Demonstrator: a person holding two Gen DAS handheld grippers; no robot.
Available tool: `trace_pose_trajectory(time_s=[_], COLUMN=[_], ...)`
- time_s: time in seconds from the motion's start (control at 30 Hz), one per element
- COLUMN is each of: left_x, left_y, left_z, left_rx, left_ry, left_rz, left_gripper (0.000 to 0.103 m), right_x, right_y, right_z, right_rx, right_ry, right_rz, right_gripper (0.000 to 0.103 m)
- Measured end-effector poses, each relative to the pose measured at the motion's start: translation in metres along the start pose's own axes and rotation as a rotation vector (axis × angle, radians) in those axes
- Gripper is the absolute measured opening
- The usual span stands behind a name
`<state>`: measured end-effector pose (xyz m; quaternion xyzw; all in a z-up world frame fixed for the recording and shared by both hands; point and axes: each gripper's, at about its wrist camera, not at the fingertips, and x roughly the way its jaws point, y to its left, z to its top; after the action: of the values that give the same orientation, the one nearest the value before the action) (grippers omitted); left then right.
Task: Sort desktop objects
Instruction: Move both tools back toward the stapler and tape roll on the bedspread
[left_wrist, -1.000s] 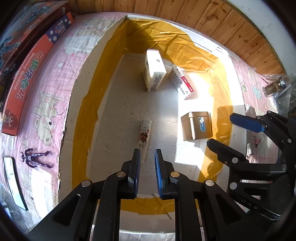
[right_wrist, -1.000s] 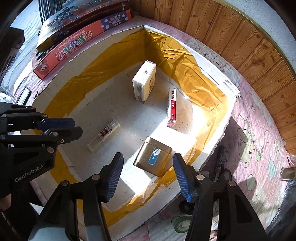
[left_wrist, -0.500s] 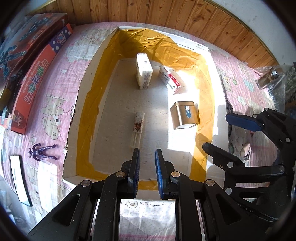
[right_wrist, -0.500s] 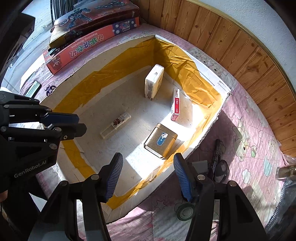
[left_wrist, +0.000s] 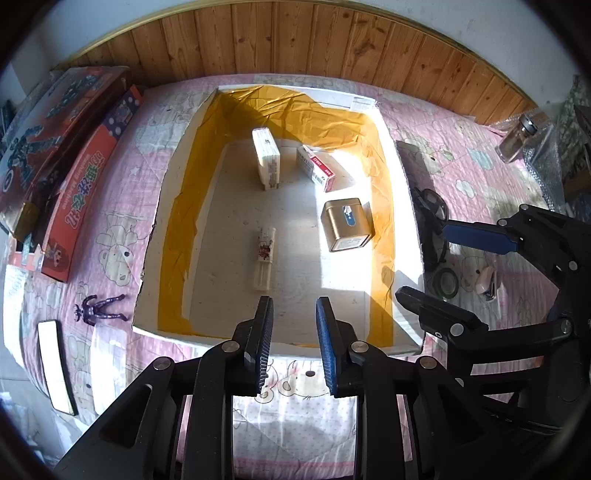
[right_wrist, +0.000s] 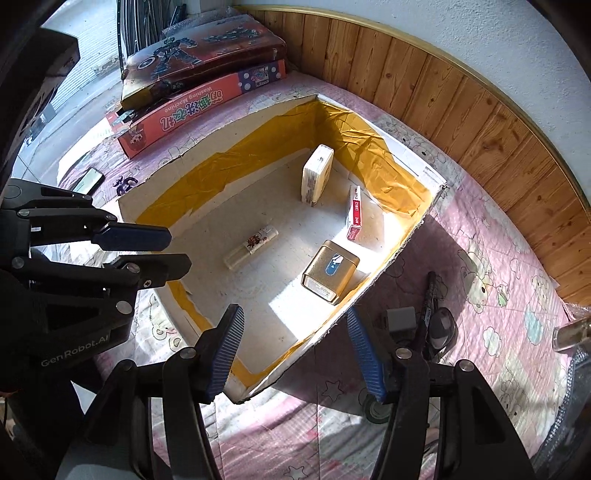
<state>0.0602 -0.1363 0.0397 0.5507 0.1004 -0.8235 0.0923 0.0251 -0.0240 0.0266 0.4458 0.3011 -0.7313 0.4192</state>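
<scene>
On the pink cartoon-print quilt (left_wrist: 461, 155), your yellow-lined white foam box (left_wrist: 388, 147) holds a gold square tin (left_wrist: 345, 229); your left gripper (left_wrist: 293, 332) hangs empty, slightly parted, and your right gripper (right_wrist: 295, 350) gapes wide, empty.

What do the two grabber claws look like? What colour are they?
Both are black plastic claws built from angled bars joined with round silver screws. The left gripper has two flat fingers lined with ridged blue rubber pads. The right gripper matches, with the same blue ribbed pads. White letters reading GenRobot.AI are printed on the left gripper's body, seen from the right wrist camera. No cables or sleeves show.
</scene>
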Motion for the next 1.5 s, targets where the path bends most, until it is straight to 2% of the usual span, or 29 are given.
trace_pose_trajectory(time_s=[0.23,0.43,0.57,0.7,0.8,0.9,1.03,1.27,1.33,1.43,1.5], left_x=[-0.018,-0.027,-0.029,-0.027,-0.020,-0.006,0.019,0.072,0.087,0.111,0.126], left_y=[-0.005,-0.019,-0.042,-0.070,-0.096,-0.117,-0.139,-0.161,-0.168,-0.179,-0.186], left_z=[-0.011,-0.029,-0.044,-0.053,-0.057,-0.056,-0.049,-0.031,-0.026,-0.019,-0.015], left_rx=[0.006,0.053,0.108,0.163,0.204,0.220,0.214,0.148,0.141,0.135,0.135], left_ry=[-0.072,-0.136,-0.170,-0.178,-0.167,-0.139,-0.087,0.019,0.044,0.083,0.091], left_rz=[0.009,0.004,-0.028,-0.088,-0.137,-0.171,-0.208,-0.260,-0.272,-0.283,-0.259], left_gripper=[0.029,0.030,0.034,0.035,0.036,0.036,0.040,0.042,0.044,0.045,0.045], right_x=[-0.014,-0.029,-0.032,-0.041,-0.045,-0.046,-0.036,-0.001,0.009,0.016,0.022], right_y=[-0.008,-0.013,-0.020,-0.036,-0.052,-0.066,-0.089,-0.146,-0.159,-0.172,-0.179], right_z=[-0.018,-0.050,-0.074,-0.100,-0.123,-0.147,-0.182,-0.250,-0.260,-0.262,-0.255], right_rx=[0.062,0.128,0.189,0.283,0.368,0.427,0.515,0.784,0.838,0.879,0.879], right_ry=[-0.067,-0.174,-0.217,-0.271,-0.287,-0.285,-0.241,-0.127,-0.095,-0.092,-0.084], right_rz=[0.037,0.055,0.074,0.128,0.160,0.148,0.113,0.037,0.034,0.023,0.009], right_gripper=[0.061,0.061,0.061,0.061,0.061,0.061,0.061,0.061,0.061,0.061,0.061])
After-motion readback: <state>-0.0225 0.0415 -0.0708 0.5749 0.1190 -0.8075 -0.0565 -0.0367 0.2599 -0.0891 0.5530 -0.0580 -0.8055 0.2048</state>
